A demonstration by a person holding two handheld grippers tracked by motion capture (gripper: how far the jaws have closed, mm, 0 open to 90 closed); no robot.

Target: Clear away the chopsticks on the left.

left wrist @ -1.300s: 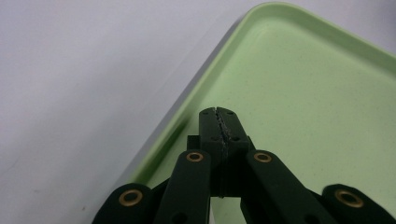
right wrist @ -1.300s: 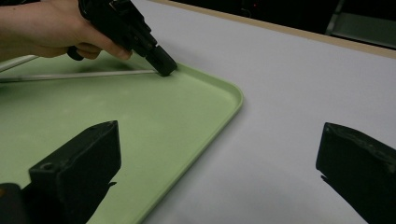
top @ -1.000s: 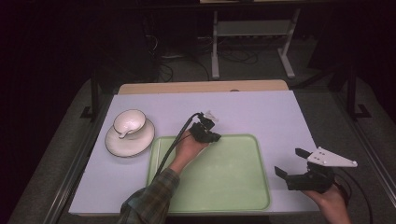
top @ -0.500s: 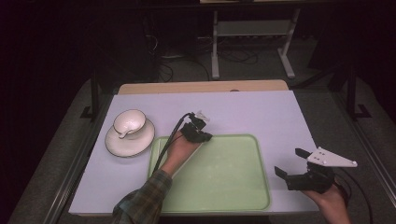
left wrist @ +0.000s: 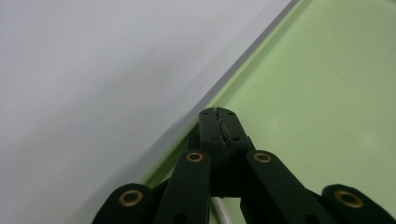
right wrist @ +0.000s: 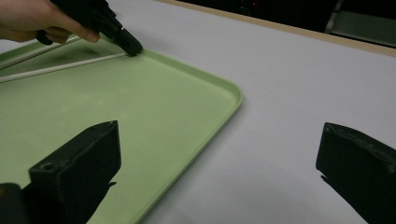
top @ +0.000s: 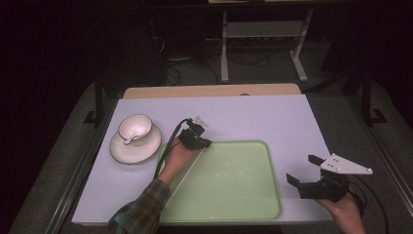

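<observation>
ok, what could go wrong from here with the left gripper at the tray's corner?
1. The left gripper is shut at the end of a thin white stick lying in the tray. Whether it really pinches the stick is unclear, so the stick may slip out or roll.
2. Its cable loops on the side of the cup and saucer; a sweep that way might snag or tip the cup.

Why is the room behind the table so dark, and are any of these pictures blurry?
High view: light falls on the white table and green tray; the surroundings sink into near black. Left gripper view: the shut left gripper is fairly sharp, the tray behind it soft. Right gripper view: the right gripper, open, looms dark and slightly blurred, with soft shadows along the tray's rim.
</observation>
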